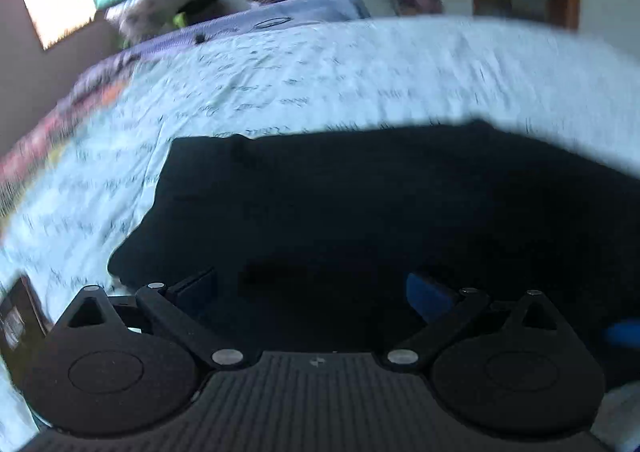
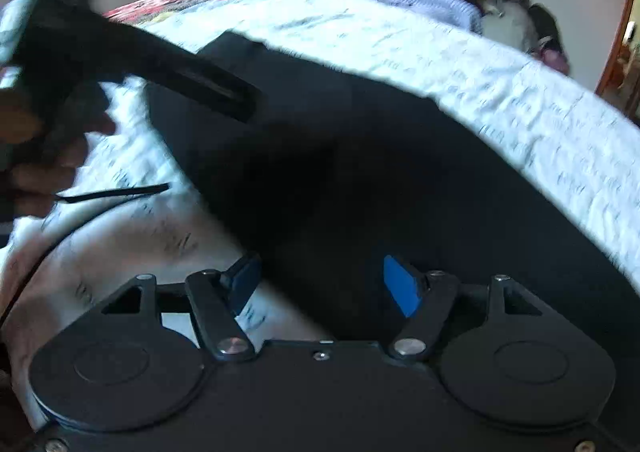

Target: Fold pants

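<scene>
A pale printed bedspread [image 1: 320, 68] carries dark pants [image 1: 360, 204]; the left gripper [image 1: 316, 288] and right gripper [image 2: 324, 284] both hover above them, jaws apart

Your left gripper [image 1: 312, 288] is matte black, with a ribbed grey plate behind the fingers, round hubs on either side and silver pivot screws on the linkage arms. Its right fingertip pad [image 1: 426, 294] is blue; the left one looks dark. Your right gripper [image 2: 322, 284] has the same black build with two blue pads [image 2: 402, 286]. A thin black cable [image 2: 112, 194] runs beside your hand [image 2: 36, 172].
</scene>
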`<state>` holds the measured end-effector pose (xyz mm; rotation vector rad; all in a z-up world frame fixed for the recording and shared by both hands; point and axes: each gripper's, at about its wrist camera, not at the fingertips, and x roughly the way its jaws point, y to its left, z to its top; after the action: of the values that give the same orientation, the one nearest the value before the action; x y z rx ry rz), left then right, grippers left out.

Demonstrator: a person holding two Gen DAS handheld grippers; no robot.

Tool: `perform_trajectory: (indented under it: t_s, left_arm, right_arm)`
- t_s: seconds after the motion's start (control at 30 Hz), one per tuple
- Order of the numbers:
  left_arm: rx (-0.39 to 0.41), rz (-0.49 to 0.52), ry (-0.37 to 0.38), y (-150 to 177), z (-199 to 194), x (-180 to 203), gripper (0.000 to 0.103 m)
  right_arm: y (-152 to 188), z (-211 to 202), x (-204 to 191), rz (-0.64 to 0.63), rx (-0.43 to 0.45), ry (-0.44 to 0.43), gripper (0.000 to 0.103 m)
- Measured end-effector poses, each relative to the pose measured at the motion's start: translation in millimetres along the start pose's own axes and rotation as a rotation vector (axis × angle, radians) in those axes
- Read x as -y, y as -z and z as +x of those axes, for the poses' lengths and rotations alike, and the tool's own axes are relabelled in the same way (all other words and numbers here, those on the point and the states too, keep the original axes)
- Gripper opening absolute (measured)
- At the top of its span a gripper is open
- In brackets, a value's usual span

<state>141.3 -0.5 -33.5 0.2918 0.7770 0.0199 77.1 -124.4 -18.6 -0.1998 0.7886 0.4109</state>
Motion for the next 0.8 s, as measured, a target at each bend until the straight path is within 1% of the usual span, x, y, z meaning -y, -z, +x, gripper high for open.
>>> perform_trajectory:
  t_s: [0.03, 0.07, 0.13, 0.2, 0.23, 0.3, 0.33, 0.43, 0.5, 0.57, 0.63, 0.67, 0.7, 0.8]
  left_arm:
    - [0.019, 0.029, -0.019, 4.9, -0.9, 4.0, 0.102]
    - [0.041, 0.049, -0.029, 8.9, -3.3, 4.6, 0.102]
    - [0.039, 0.049, -0.041, 8.6, -8.2, 2.0, 0.102]
    - [0.029, 0.015, -0.038, 1.5, -14.2, 0.0, 0.101]
    - [0.036, 0.003, -0.024, -2.6, -18.9, 0.7, 0.101]
    - [0.063, -0.006, 0.02, -9.2, -32.0, 7.9, 0.101]
    - [0.078, -0.003, 0.042, -12.2, -38.8, 14.7, 0.101]
    - [0.097, 0.033, 0.116, -17.3, -53.0, 43.4, 0.102]
    - [0.094, 0.075, 0.157, -16.5, -59.0, 64.4, 0.102]
    - [0.1, 0.127, 0.178, -12.6, -66.8, 87.3, 0.102]
    - [0.115, 0.179, 0.189, -8.1, -72.9, 106.8, 0.102]
    - [0.125, 0.201, 0.198, -7.2, -76.7, 115.1, 0.102]
    - [0.134, 0.217, 0.207, -6.7, -80.6, 122.2, 0.102]
    - [0.176, 0.245, 0.247, -7.5, -95.0, 140.4, 0.102]
  right_arm:
    - [4.1, -10.0, 1.3, 0.001, 0.016, 0.007, 0.069]
    - [11.5, -24.7, 7.1, 0.036, 0.055, 0.028, 0.068]
    - [29.7, -55.2, 31.6, 0.187, 0.161, 0.107, 0.069]
    - [54.5, -87.1, 70.2, 0.407, 0.243, 0.194, 0.072]
    - [69.6, -101.9, 89.4, 0.52, 0.278, 0.231, 0.072]
    - [109.2, -133.5, 127.5, 0.761, 0.356, 0.298, 0.073]
    - [132.6, -149.5, 145.4, 0.885, 0.408, 0.324, 0.074]
    - [202.0, -187.1, 183.2, 1.227, 0.565, 0.362, 0.075]
    - [243.1, -203.3, 198.5, 1.418, 0.662, 0.353, 0.075]
    - [274.7, -210.1, 207.5, 1.525, 0.731, 0.334, 0.075]
    - [290.6, -212.6, 212.8, 1.561, 0.763, 0.311, 0.074]
    - [293.9, -210.3, 214.9, 1.565, 0.767, 0.285, 0.073]
    - [296.2, -209.9, 216.4, 1.574, 0.767, 0.28, 0.071]
    - [294.7, -208.8, 221.5, 1.562, 0.756, 0.293, 0.071]
